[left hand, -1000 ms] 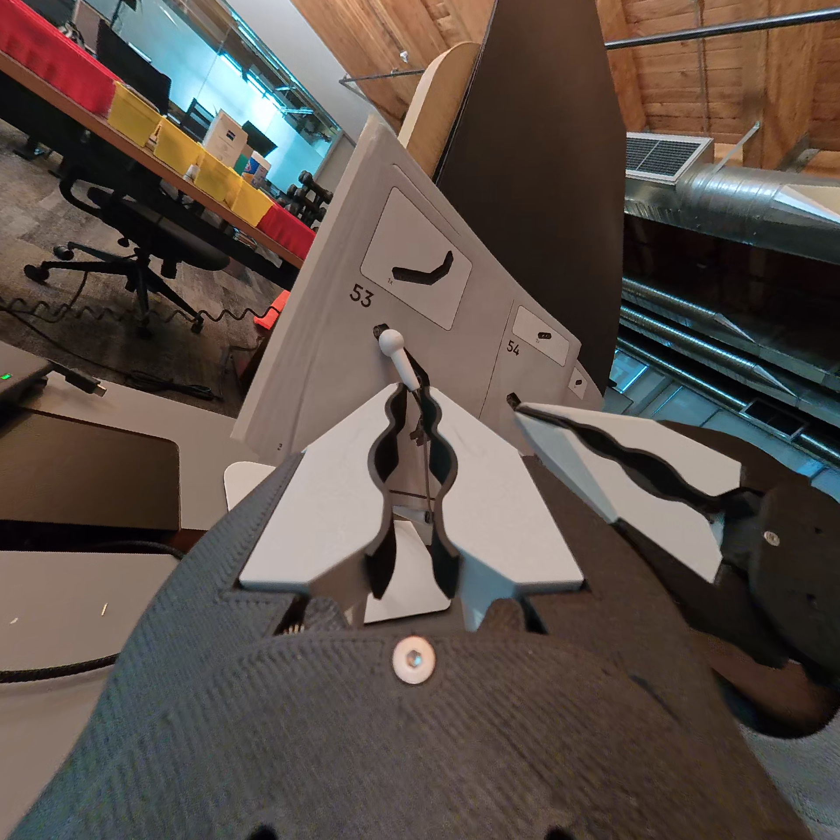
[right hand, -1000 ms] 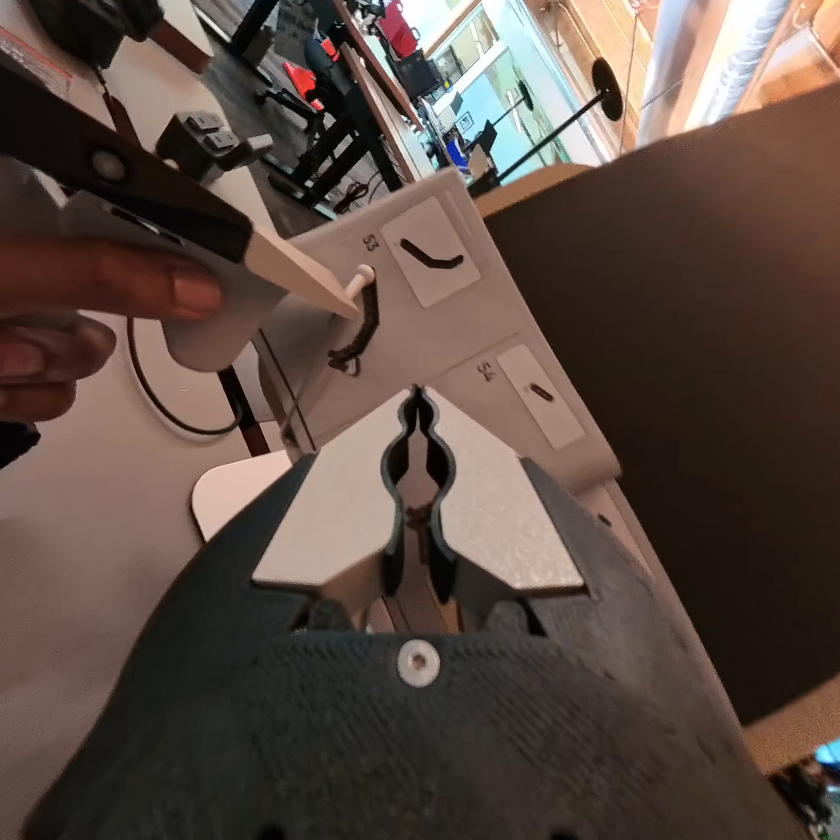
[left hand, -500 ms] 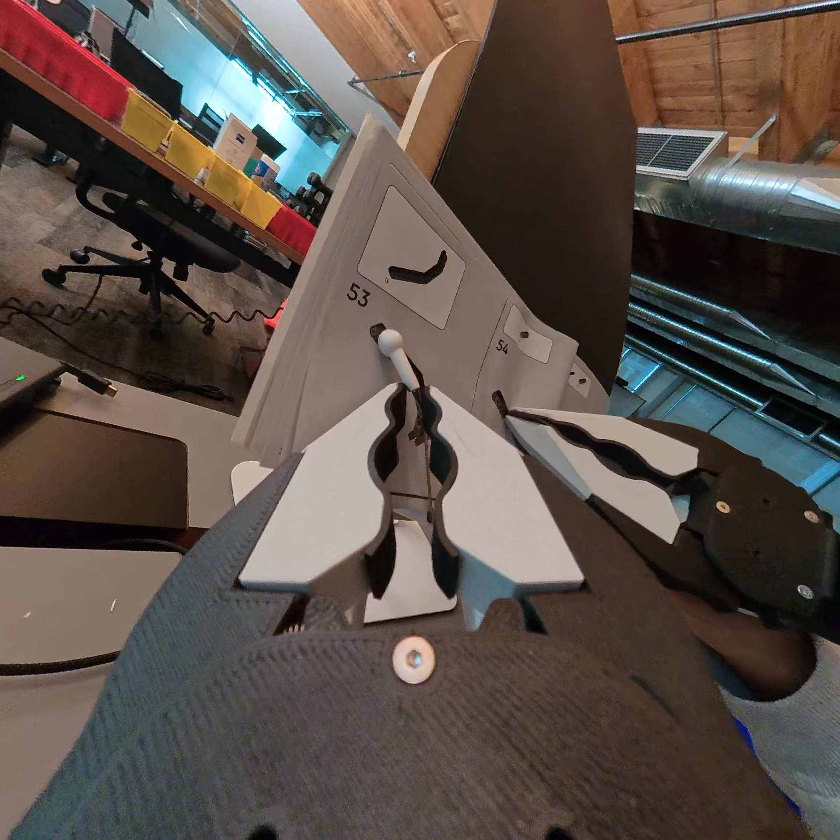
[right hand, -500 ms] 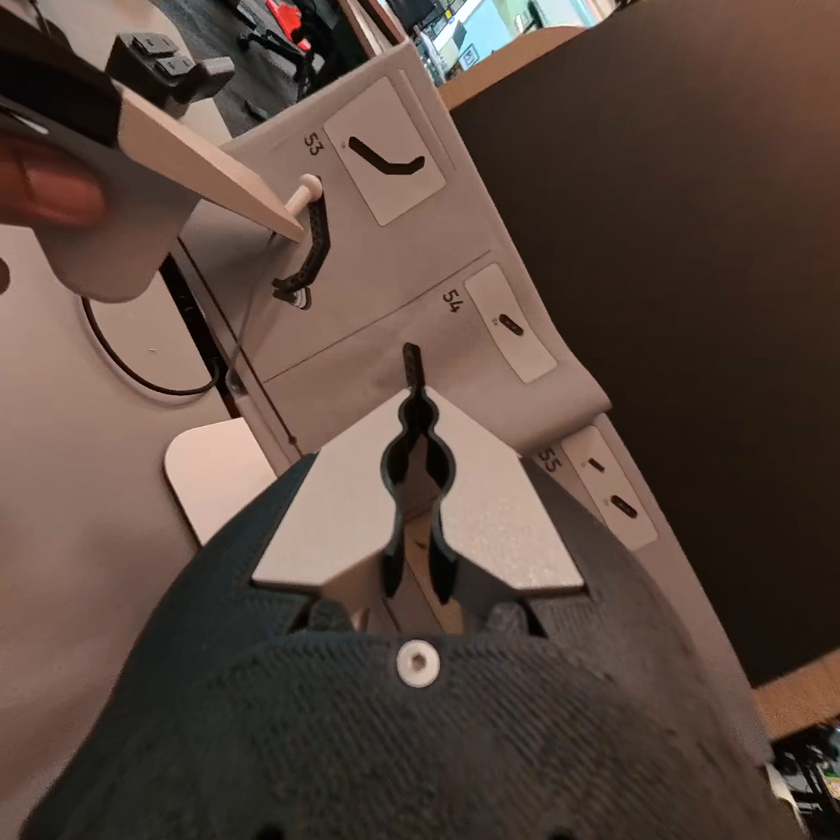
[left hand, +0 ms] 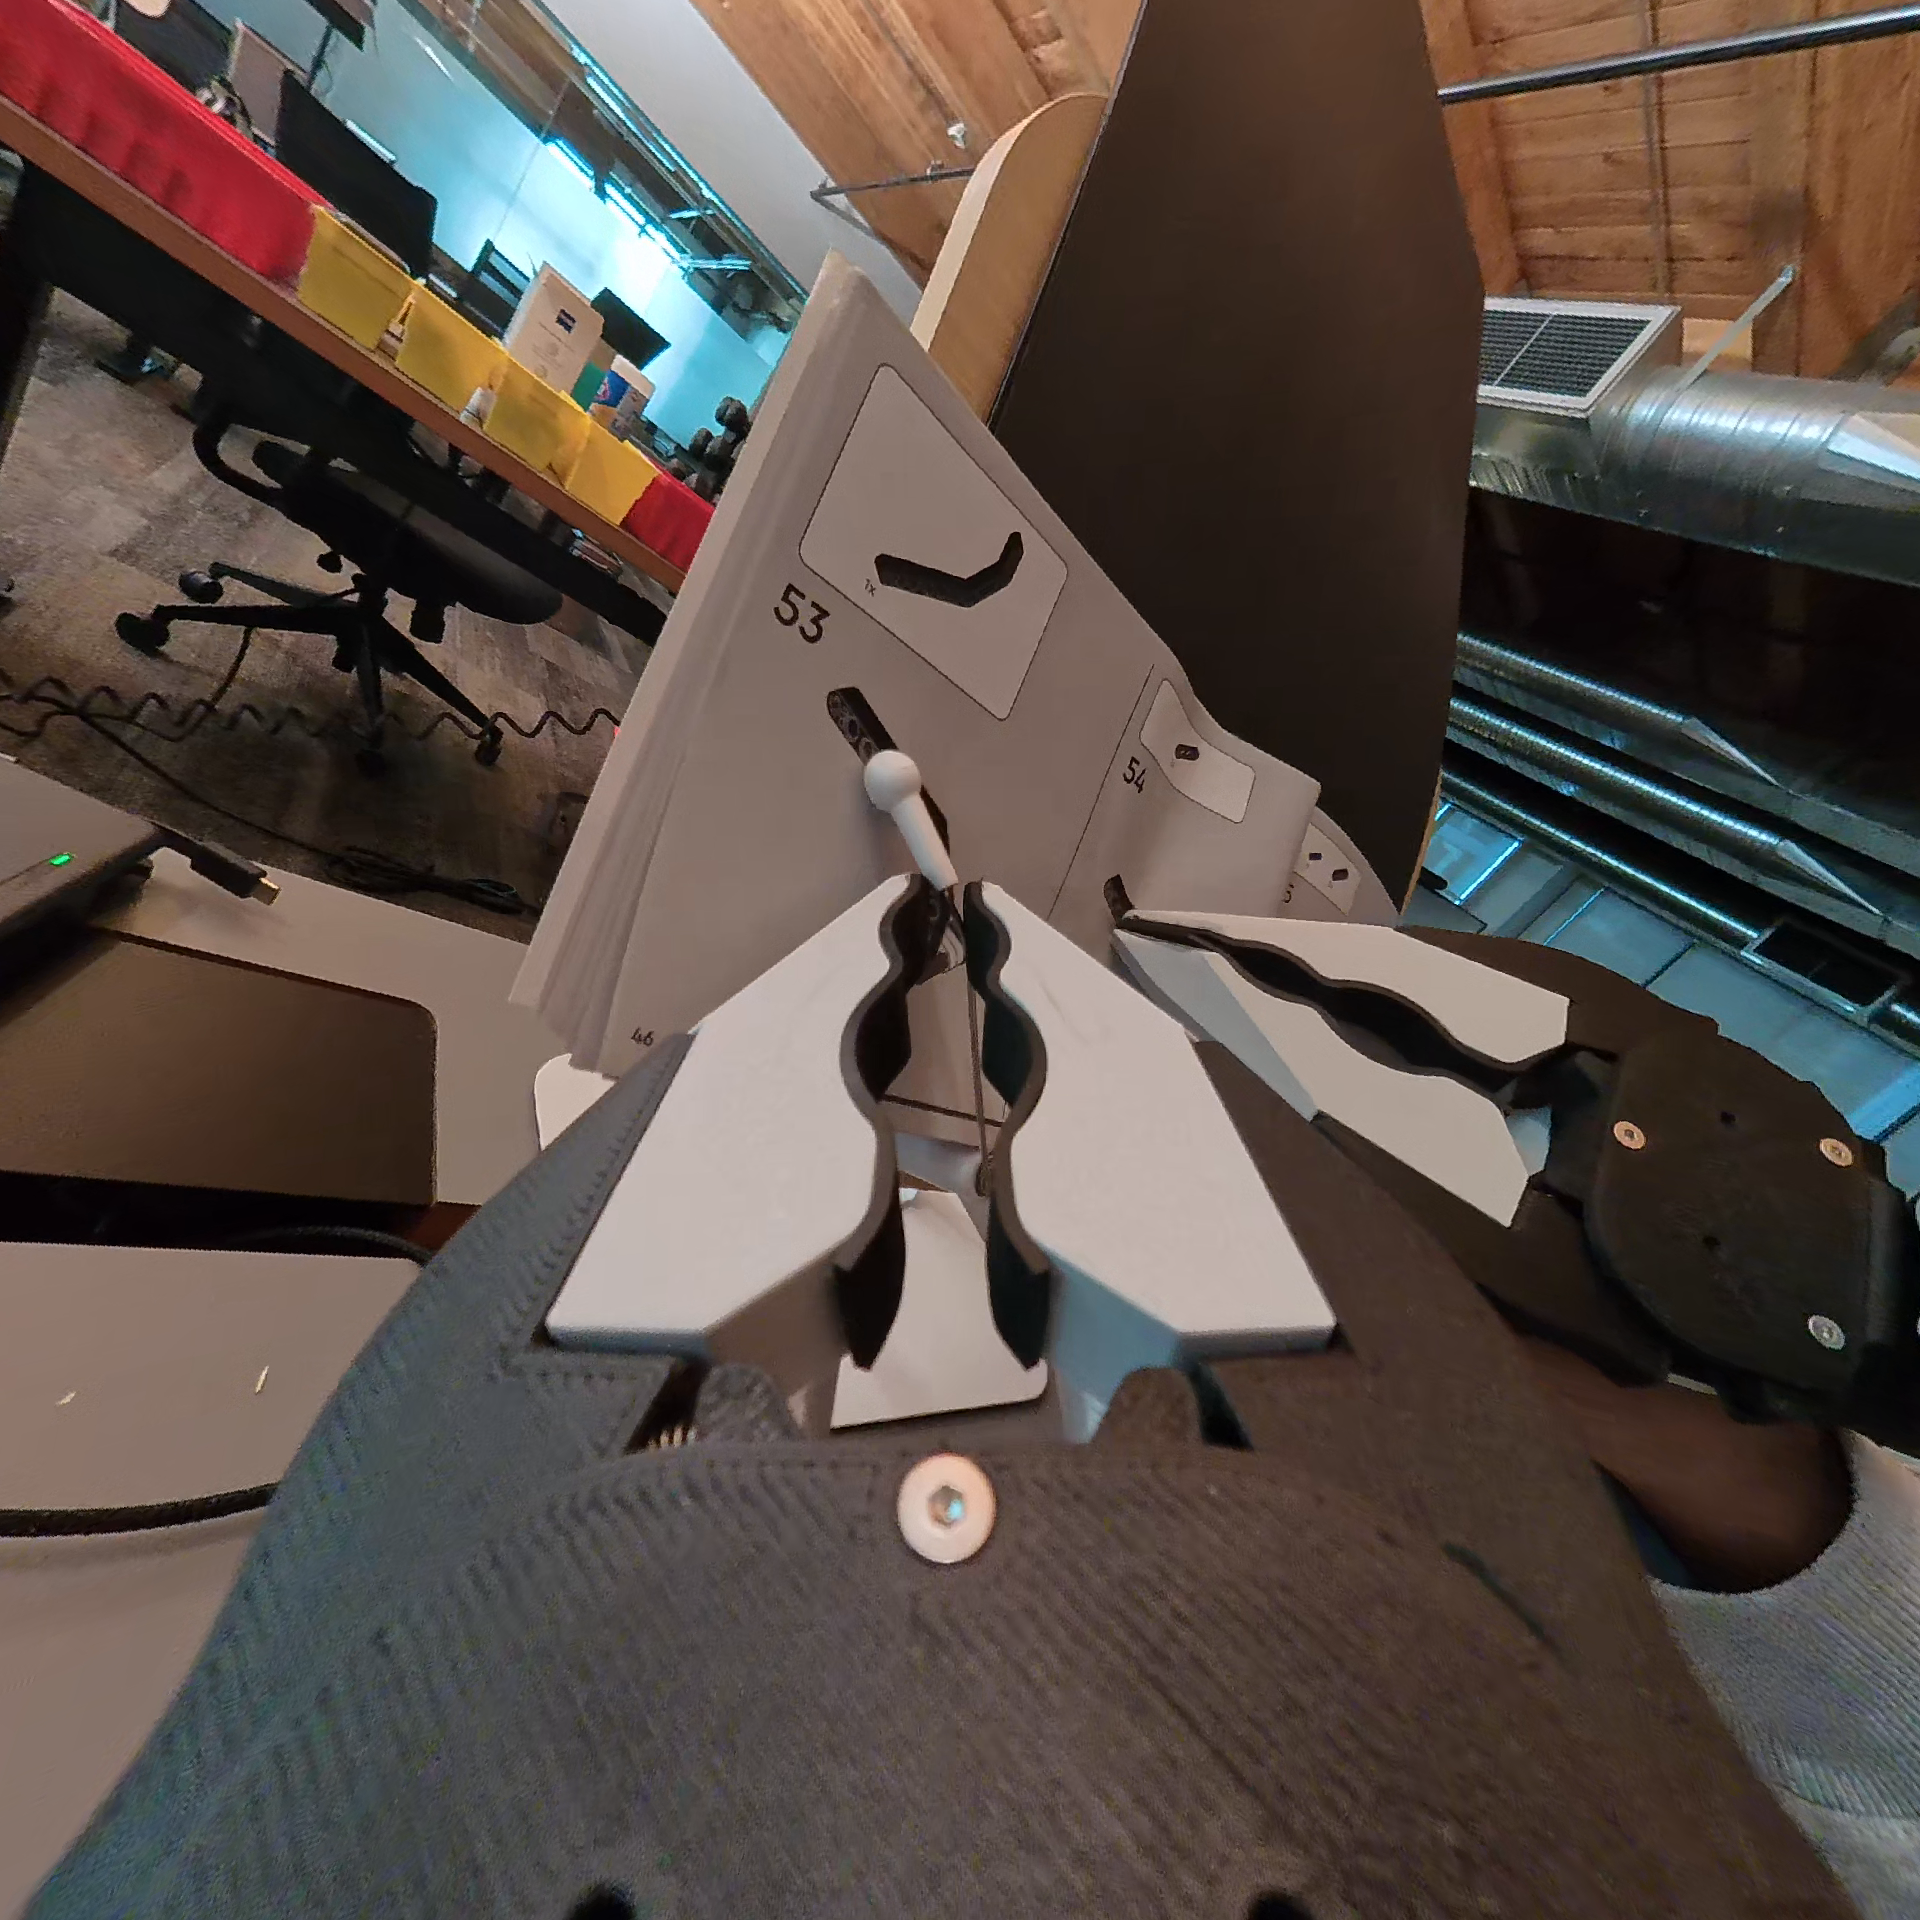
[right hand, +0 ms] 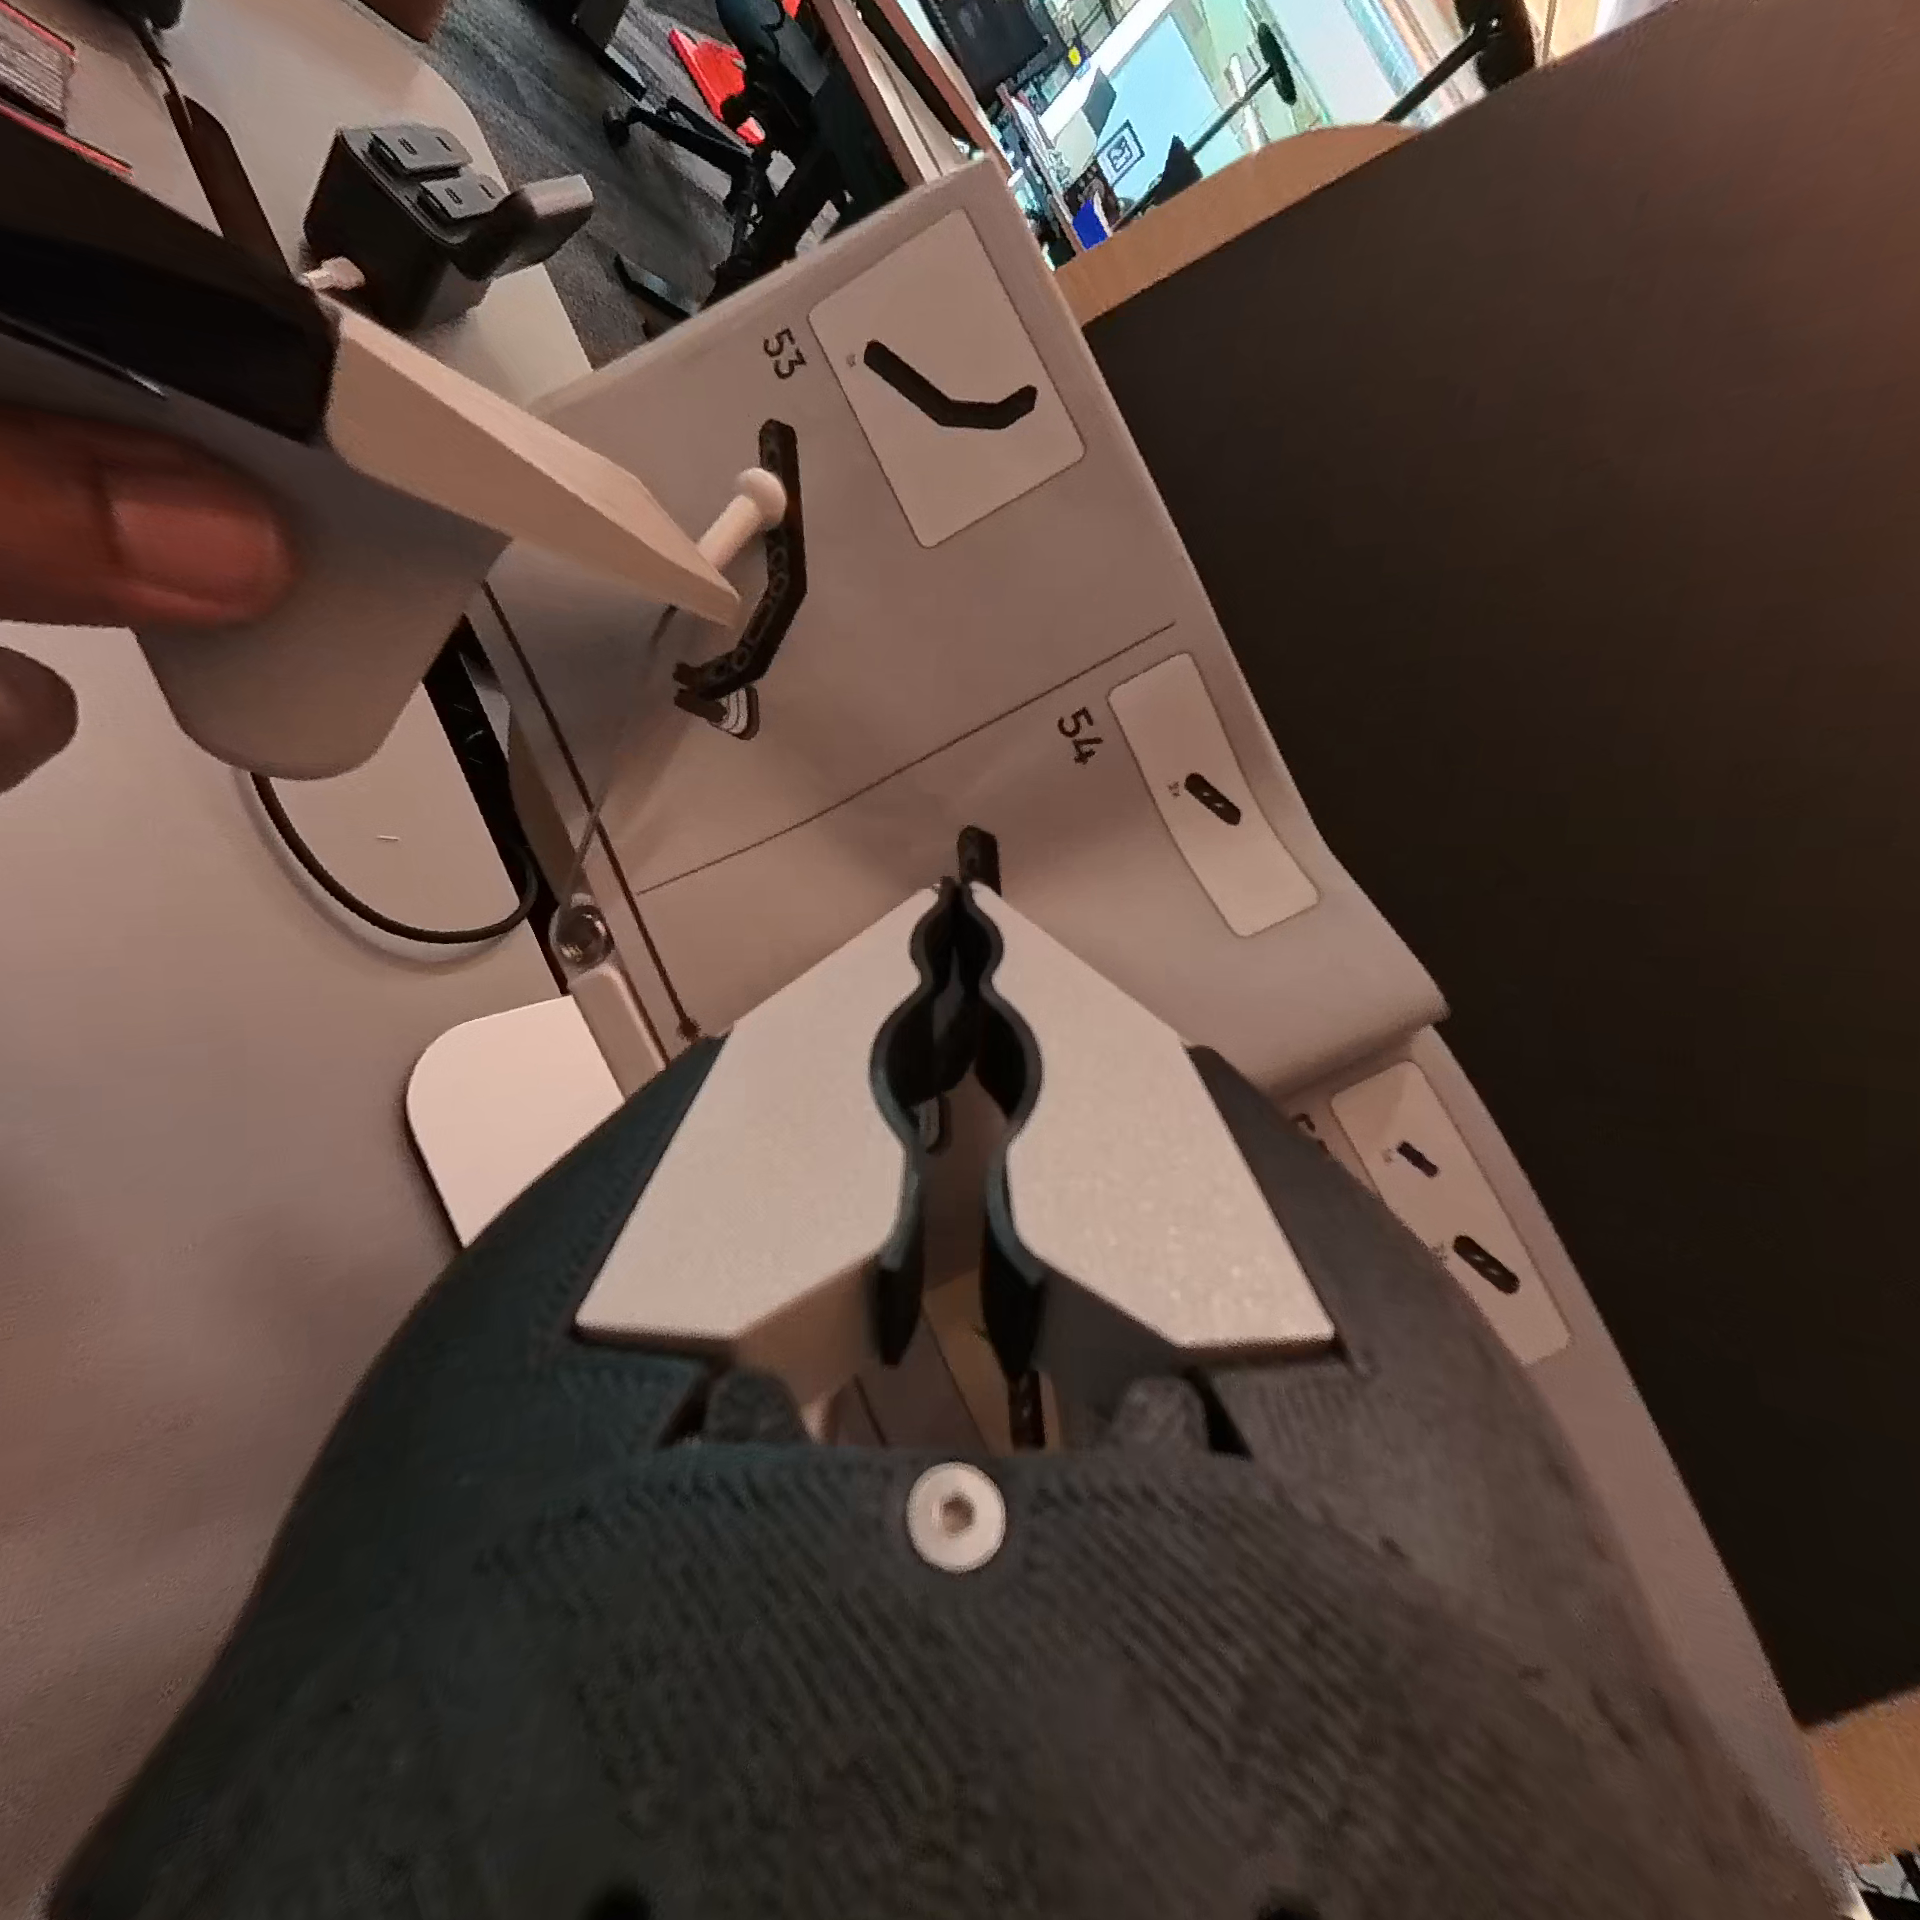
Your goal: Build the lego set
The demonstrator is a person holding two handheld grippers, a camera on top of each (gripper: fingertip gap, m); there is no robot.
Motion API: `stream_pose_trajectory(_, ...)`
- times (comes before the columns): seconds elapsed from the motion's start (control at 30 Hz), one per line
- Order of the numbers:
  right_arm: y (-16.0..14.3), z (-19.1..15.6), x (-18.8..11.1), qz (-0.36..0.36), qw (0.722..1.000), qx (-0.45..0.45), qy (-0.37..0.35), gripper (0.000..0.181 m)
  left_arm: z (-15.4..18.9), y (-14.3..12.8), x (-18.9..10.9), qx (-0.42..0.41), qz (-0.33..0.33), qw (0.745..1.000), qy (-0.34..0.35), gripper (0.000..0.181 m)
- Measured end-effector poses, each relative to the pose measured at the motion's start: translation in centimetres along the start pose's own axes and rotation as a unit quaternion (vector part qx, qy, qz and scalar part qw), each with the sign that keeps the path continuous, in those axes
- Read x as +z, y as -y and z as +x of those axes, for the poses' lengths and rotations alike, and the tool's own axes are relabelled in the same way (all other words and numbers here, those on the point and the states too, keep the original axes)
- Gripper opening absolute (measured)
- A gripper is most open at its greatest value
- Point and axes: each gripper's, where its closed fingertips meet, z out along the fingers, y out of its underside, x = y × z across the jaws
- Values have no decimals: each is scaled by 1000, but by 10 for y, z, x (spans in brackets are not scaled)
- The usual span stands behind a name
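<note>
Holding a white pin (left hand: 906, 812), left claw (left hand: 940, 896); right view reveals fingers (right hand: 156, 540).

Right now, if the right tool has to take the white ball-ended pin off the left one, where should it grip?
Probably the bare shaft just below the ball of the white ball-ended pin. The left tool pinches only its lower end, leaving the ball end free. Bring the right tool in from its own side, across the shaft; the round ball would likely slip.

Grey, white and black at the bench

White pin (left hand: 906, 816), pale grey booklet (left hand: 727, 831), black divider panel (left hand: 1247, 416), yellow bins (left hand: 447, 343) far left.
</note>
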Motion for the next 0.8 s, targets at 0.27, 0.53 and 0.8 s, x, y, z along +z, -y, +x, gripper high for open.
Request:
stream_pose_trajectory(0.27,4,-2,2,-19,999,40,13,0,-8,3,-2,-12,-6,1000,-5,3)
stream_pose_trajectory(0.53,8,-5,7,-13,999,40,22,0,-2,4,-1,-1,-3,1000,-9,2)
stream_pose_trajectory(0.8,15,-8,14,-6,999,45,24,0,-6,5,-1,-12,-8,1000,-14,2)
